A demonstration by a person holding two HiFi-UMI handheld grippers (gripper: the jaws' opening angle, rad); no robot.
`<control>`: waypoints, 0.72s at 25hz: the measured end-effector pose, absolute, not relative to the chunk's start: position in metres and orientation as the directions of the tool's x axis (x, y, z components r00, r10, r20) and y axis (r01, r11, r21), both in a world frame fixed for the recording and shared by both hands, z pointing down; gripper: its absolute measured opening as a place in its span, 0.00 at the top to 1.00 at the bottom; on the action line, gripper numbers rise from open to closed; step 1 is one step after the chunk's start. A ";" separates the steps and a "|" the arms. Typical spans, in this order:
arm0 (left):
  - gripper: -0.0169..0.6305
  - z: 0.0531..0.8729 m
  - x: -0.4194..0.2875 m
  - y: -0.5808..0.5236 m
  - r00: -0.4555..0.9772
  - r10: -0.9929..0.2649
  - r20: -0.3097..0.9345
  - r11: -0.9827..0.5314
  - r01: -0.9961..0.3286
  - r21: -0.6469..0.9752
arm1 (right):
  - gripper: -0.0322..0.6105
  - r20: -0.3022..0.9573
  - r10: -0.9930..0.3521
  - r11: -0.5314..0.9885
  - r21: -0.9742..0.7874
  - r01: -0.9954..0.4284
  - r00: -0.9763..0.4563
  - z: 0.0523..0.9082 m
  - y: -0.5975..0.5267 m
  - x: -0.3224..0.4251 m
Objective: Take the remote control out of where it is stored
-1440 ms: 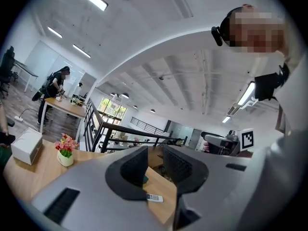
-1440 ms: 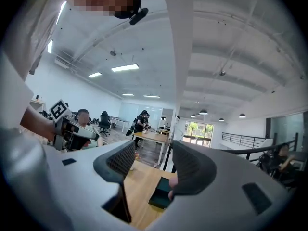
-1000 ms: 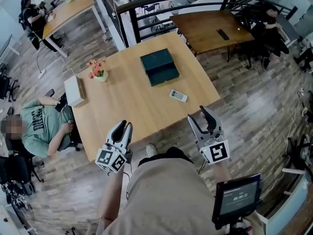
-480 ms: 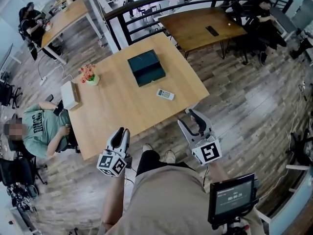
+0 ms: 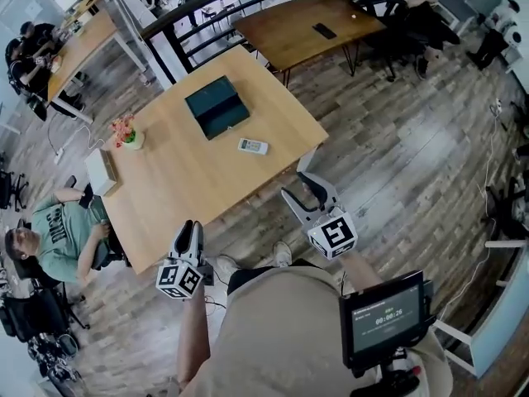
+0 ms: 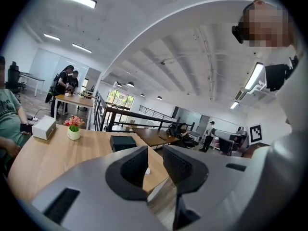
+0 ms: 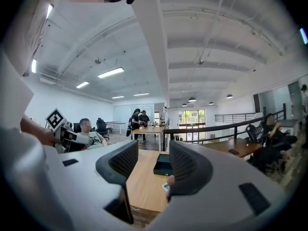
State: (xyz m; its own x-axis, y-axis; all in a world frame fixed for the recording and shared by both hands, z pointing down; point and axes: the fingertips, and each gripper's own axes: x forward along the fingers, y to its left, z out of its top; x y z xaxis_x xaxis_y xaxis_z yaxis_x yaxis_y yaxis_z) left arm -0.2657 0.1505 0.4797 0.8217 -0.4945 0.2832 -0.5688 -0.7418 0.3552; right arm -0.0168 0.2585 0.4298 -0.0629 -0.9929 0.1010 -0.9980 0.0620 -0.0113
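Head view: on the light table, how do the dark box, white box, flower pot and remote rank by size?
Largest first:
1. dark box
2. white box
3. flower pot
4. remote, only a little smaller than the pot with its blooms, so those two are close.

clear run of bare table (image 5: 190, 180) on the near side of the open dark box (image 5: 216, 107), broken only by the small remote control (image 5: 253, 146) lying just right of and nearer than the box. left of the box, blocked by a flower pot (image 5: 126, 132), a white case (image 5: 101, 172) and a seated person (image 5: 62, 230) beyond the edge. behind the box, hemmed in by a black railing (image 5: 164, 59). right of the box, open wooden floor (image 5: 388, 155).
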 end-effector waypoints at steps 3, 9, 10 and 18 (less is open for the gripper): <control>0.85 0.481 -0.261 0.151 0.829 -0.481 0.284 -0.754 -0.557 0.349 | 0.63 0.137 -0.989 0.042 -0.034 -0.999 -0.047 0.441 0.261 -0.012; 0.85 0.483 -0.255 0.156 0.847 -0.457 0.274 -0.768 -0.530 0.360 | 0.74 0.203 -0.978 0.032 -0.021 -0.999 -0.035 0.458 0.262 -0.019; 0.85 0.483 -0.254 0.156 0.847 -0.455 0.274 -0.769 -0.529 0.359 | 0.74 0.205 -0.978 0.031 -0.020 -0.999 -0.035 0.457 0.262 -0.020; 0.85 0.477 -0.255 0.156 0.849 -0.466 0.249 -0.766 -0.528 0.367 | 0.75 0.217 -0.973 0.077 -0.011 -0.997 -0.077 0.455 0.259 -0.030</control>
